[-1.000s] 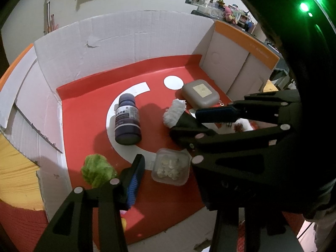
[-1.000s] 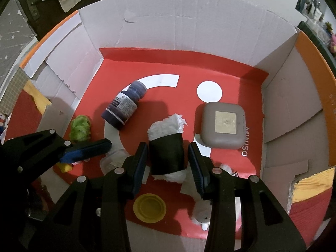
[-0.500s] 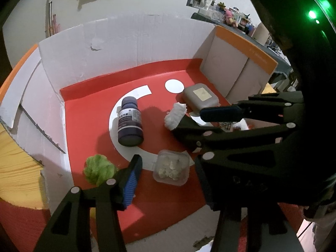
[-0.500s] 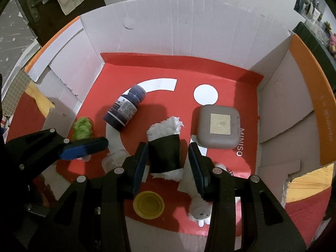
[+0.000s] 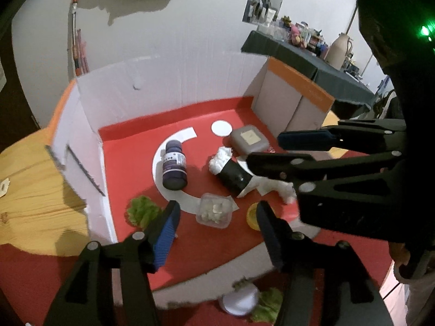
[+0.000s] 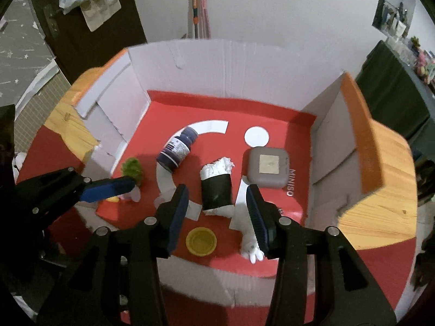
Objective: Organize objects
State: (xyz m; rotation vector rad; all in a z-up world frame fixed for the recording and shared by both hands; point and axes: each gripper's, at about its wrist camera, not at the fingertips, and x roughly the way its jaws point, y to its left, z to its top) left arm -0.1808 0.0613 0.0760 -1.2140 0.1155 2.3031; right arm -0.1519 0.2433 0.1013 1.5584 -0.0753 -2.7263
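Pulling back from the cardboard box (image 5: 174, 87), your left tool (image 5: 216, 224) now looks down from higher than a second ago, its jaws opening with nothing between them; the clear tub (image 5: 214, 212) it hovered over sits free on the red floor of the box. In this view the dark bottle (image 5: 174, 165) lies on its side on the white arc, the green tuft (image 5: 142, 212) near the left wall, the grey case (image 5: 248, 139) toward the right wall. The black-wrapped white roll (image 5: 231, 172) lies between bottle and case, with your right tool (image 5: 267, 148) reaching in from the right just above it. A white cup and more green stuff wait outside the front edge.

From the right wrist, your right tool (image 6: 217, 213) has let go: the roll (image 6: 216, 187) that sat snug between its jaws lies on the box floor, gaps showing on both sides as the jaws open. That placement looks finished, so the next item is likely your call. The yellow lid (image 6: 201, 241) and a small white figure (image 6: 251, 245) lie close under the fingers (image 6: 178, 212), crowding any low withdrawal. The wooden worktop (image 6: 380, 203) flanks the box.
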